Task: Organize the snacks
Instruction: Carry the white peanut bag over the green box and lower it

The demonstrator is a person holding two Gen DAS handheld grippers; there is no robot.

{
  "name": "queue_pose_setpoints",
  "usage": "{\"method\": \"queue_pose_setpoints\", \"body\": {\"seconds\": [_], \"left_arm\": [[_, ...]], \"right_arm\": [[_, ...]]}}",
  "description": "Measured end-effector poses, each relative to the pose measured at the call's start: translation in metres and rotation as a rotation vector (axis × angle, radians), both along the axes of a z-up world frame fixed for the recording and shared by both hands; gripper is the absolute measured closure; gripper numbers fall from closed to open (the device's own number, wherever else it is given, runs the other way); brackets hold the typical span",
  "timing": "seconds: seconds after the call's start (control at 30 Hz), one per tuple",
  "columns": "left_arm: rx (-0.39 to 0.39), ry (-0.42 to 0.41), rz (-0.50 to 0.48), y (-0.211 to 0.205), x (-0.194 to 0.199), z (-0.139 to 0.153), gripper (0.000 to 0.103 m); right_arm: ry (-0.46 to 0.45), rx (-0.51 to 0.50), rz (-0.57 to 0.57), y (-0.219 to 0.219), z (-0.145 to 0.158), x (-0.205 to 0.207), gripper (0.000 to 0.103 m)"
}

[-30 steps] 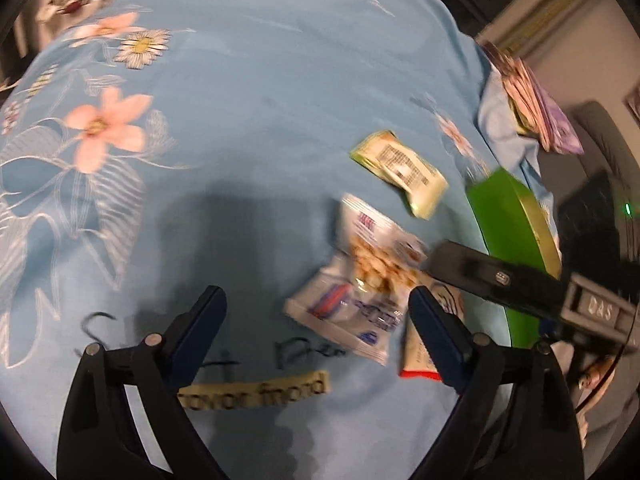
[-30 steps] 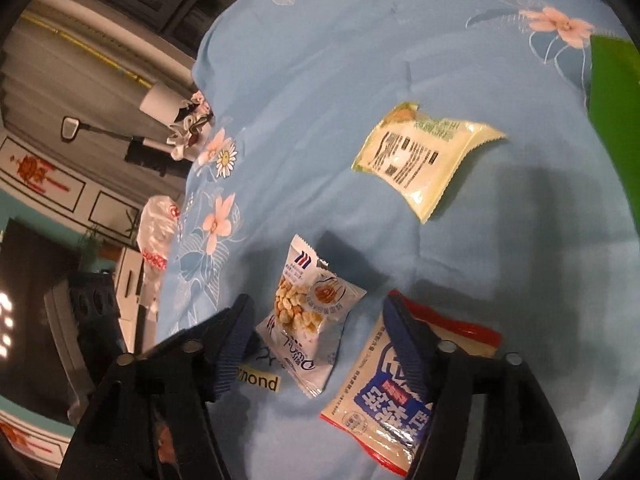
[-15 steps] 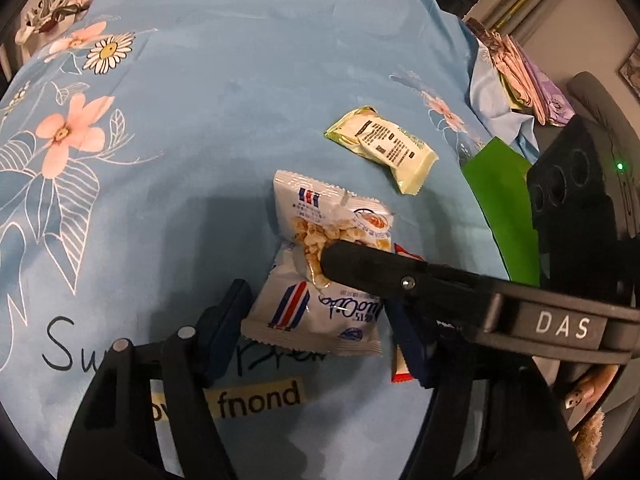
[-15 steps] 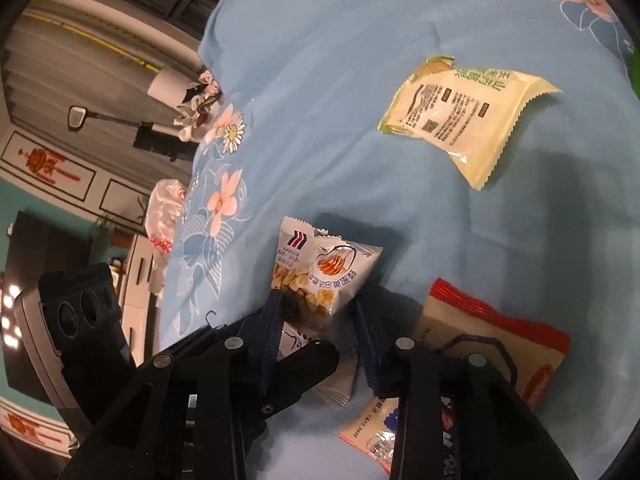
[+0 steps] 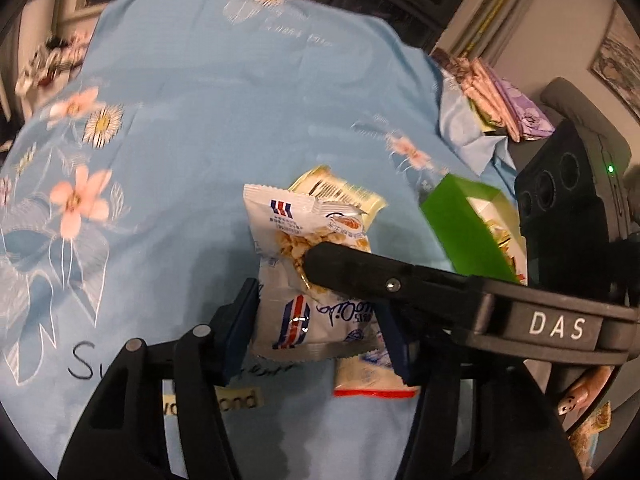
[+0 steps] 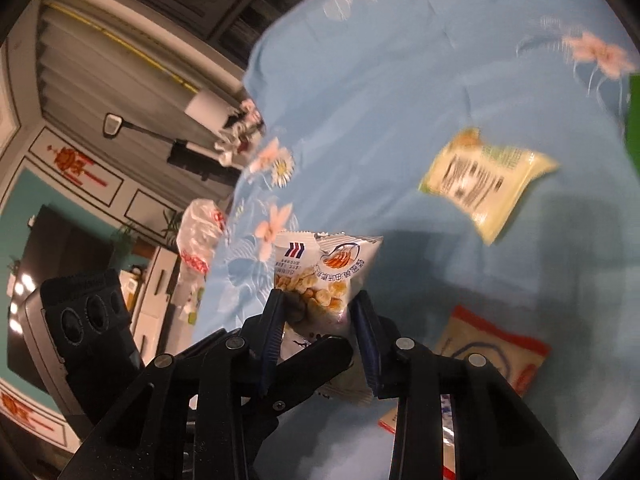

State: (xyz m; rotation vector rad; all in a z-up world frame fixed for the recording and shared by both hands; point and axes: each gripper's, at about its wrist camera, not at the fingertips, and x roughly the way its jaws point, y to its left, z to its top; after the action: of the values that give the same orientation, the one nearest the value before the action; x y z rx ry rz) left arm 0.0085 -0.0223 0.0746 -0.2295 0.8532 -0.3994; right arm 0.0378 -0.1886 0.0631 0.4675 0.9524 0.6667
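A white snack bag [image 5: 304, 240] with a window of puffed pieces hangs lifted above the blue cloth. My right gripper [image 6: 320, 320] is shut on the middle of the white snack bag [image 6: 320, 272]. One of its black fingers [image 5: 380, 276] crosses the left wrist view. My left gripper [image 5: 320, 328] is closing on the bag's lower end, its pads touching both side edges. A yellow-green packet [image 5: 340, 192] lies just behind the bag. A red-edged packet [image 5: 368, 376] lies under it on the cloth.
A green box [image 5: 460, 224] with packets inside stands at the right. Folded cloths [image 5: 492, 100] lie at the far right corner. The blue floral cloth [image 5: 200, 120] covers the table. A plastic bag [image 6: 200, 236] sits past the table's left edge.
Both grippers came in and closed on the white snack bag, the right first. The bag has risen off the cloth and stands more upright.
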Motion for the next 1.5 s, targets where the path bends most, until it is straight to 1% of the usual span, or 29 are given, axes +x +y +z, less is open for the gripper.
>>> {"method": "queue_pose_setpoints", "body": {"seconds": [0.17, 0.37, 0.47, 0.6, 0.7, 0.8, 0.9, 1.0, 1.17, 1.5], "left_arm": [[0.005, -0.066, -0.054, -0.035, 0.001, 0.026, 0.046], [-0.009, -0.114, -0.14, -0.087, 0.001, 0.047, 0.047], [-0.004, -0.123, -0.173, -0.112, 0.002, 0.052, 0.047], [-0.001, -0.129, -0.221, -0.143, 0.006, 0.055, 0.048], [-0.002, -0.138, -0.259, -0.164, 0.005, 0.057, 0.048], [0.004, -0.152, -0.298, -0.193, 0.003, 0.055, 0.048], [-0.016, -0.117, -0.336, -0.214, 0.008, 0.047, 0.048], [-0.02, -0.083, -0.371, -0.232, 0.014, 0.039, 0.048], [-0.036, -0.041, -0.407, -0.252, 0.017, 0.028, 0.049], [-0.037, 0.002, -0.47, -0.289, 0.015, 0.017, 0.049]], "right_arm": [[-0.061, 0.02, -0.059, -0.035, 0.028, -0.009, 0.066], [-0.107, 0.024, -0.165, -0.087, 0.056, -0.022, 0.066], [-0.121, 0.032, -0.215, -0.113, 0.062, -0.027, 0.065], [-0.123, 0.06, -0.287, -0.147, 0.061, -0.031, 0.065], [-0.136, 0.063, -0.329, -0.173, 0.063, -0.038, 0.065], [-0.161, 0.051, -0.359, -0.197, 0.061, -0.046, 0.065], [-0.143, 0.04, -0.405, -0.216, 0.058, -0.049, 0.065], [-0.113, 0.032, -0.453, -0.233, 0.05, -0.049, 0.065], [-0.065, 0.036, -0.516, -0.255, 0.039, -0.049, 0.065], [-0.023, 0.034, -0.601, -0.285, 0.028, -0.059, 0.065]]}}
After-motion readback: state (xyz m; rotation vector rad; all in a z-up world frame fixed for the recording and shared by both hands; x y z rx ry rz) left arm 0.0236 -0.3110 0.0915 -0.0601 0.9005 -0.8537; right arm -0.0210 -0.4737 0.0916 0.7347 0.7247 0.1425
